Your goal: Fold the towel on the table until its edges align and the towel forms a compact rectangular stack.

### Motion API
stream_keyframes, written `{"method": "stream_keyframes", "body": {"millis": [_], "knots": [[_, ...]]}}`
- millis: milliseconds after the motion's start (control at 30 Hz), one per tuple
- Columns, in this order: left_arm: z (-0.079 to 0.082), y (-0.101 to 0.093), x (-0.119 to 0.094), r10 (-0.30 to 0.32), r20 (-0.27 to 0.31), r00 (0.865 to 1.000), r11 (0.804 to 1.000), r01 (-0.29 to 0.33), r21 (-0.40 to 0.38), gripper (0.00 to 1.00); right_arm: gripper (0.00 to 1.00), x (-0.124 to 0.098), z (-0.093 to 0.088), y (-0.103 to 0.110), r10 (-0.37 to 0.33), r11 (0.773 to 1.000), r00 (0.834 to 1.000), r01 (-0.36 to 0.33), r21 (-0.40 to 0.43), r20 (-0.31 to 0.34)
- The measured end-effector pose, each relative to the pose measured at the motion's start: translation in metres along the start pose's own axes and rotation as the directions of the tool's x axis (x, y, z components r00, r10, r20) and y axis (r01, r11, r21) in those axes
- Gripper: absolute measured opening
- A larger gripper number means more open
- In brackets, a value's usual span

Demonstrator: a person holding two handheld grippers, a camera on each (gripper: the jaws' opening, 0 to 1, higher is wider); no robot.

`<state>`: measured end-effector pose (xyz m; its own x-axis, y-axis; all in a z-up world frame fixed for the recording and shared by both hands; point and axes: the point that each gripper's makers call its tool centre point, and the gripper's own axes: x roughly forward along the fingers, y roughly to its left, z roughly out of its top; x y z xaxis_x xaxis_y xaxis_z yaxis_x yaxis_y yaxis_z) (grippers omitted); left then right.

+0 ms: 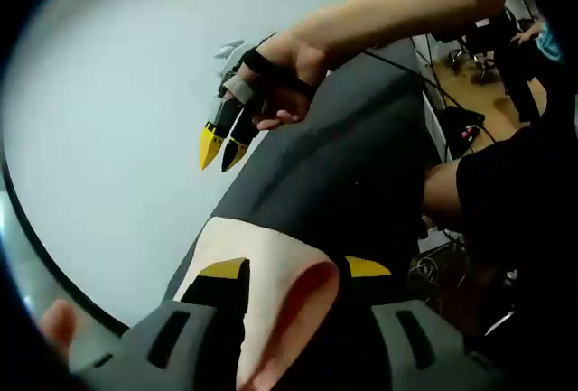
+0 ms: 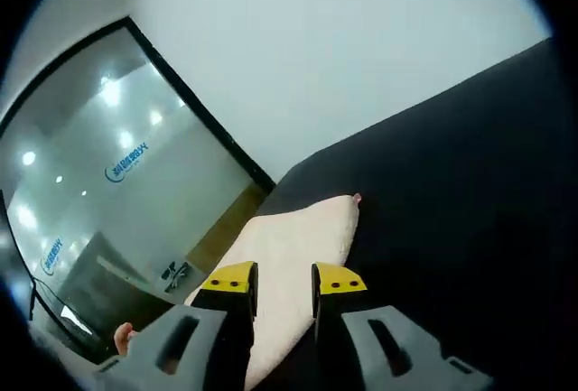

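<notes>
In the left gripper view, the left gripper (image 1: 293, 269) rises from the bottom with its yellow-tipped jaws standing apart, and the towel (image 1: 262, 269), pale peach, passes between them. A fold of it curls up by the right jaw and shows a pinker inner face. Whether the jaws press on the cloth I cannot tell; they stand wide, with cloth in the gap. The towel's long axis runs away from the camera, up and slightly left, and it ends in a straight edge on the dark grey counter (image 1: 352, 165).

Further up the same view, the right gripper (image 1: 222, 149) comes in from above the counter's left edge, held in a person's hand (image 1: 284, 79) with a bare forearm behind it. Its two yellow tips lie close together and point down and left, with nothing between them. Beyond the counter's far side there are wooden flooring, cables and dark equipment, and a person in dark clothes sits at the right edge.

In the right gripper view, the right gripper (image 2: 284, 278) has its jaws nearly together with a narrow gap, holding nothing. The towel (image 2: 298, 256) lies just beyond them on the counter (image 2: 452, 183), stretching from lower left to a corner at upper right. Behind stands a white wall and, at left, a glass partition (image 2: 117, 183) bearing small blue lettering, too small to read.
</notes>
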<state>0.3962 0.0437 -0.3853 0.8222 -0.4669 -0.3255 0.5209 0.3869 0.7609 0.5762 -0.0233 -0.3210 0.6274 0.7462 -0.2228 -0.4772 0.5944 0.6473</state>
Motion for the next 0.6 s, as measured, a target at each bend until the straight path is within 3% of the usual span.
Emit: {"method": "stream_keyframes", "body": {"millis": [133,200,300,367,467,533,600], "knots": [[0.006,-0.003,-0.004,0.05,0.004,0.999,0.995,-0.05,0.083,0.34,0.22,0.019,0.012,-0.034,-0.069,0.996,0.997,0.07,0.061,-0.029],[0.006,-0.01,-0.004,0.052,0.007,0.999,0.991,-0.052,0.125,0.3,0.22,0.035,0.035,-0.057,-0.105,0.984,0.994,0.107,0.145,-0.021],[0.006,-0.016,-0.002,0.044,0.003,0.999,0.989,-0.044,0.14,0.2,0.23,0.054,0.041,-0.076,-0.132,0.983,0.987,0.143,0.118,-0.091],[0.005,-0.017,-0.002,0.035,-0.011,0.999,0.993,-0.034,0.117,0.16,0.26,0.073,0.044,-0.083,-0.095,0.97,0.987,0.121,0.209,-0.131],[0.001,-0.017,-0.002,0.026,-0.03,0.999,0.997,-0.024,0.066,0.11,0.39,0.098,0.039,-0.068,0.025,0.943,0.982,0.039,0.331,-0.187],[-0.002,-0.018,-0.001,0.025,-0.035,0.999,0.999,-0.023,0.048,0.07,0.43,0.112,0.02,-0.064,0.008,0.955,0.961,0.075,0.288,-0.276],[0.0,-0.019,0.0,0.026,-0.032,0.999,0.999,-0.025,0.029,0.05,0.35,0.124,0.008,-0.075,-0.087,0.974,0.935,0.152,0.166,-0.344]]}}
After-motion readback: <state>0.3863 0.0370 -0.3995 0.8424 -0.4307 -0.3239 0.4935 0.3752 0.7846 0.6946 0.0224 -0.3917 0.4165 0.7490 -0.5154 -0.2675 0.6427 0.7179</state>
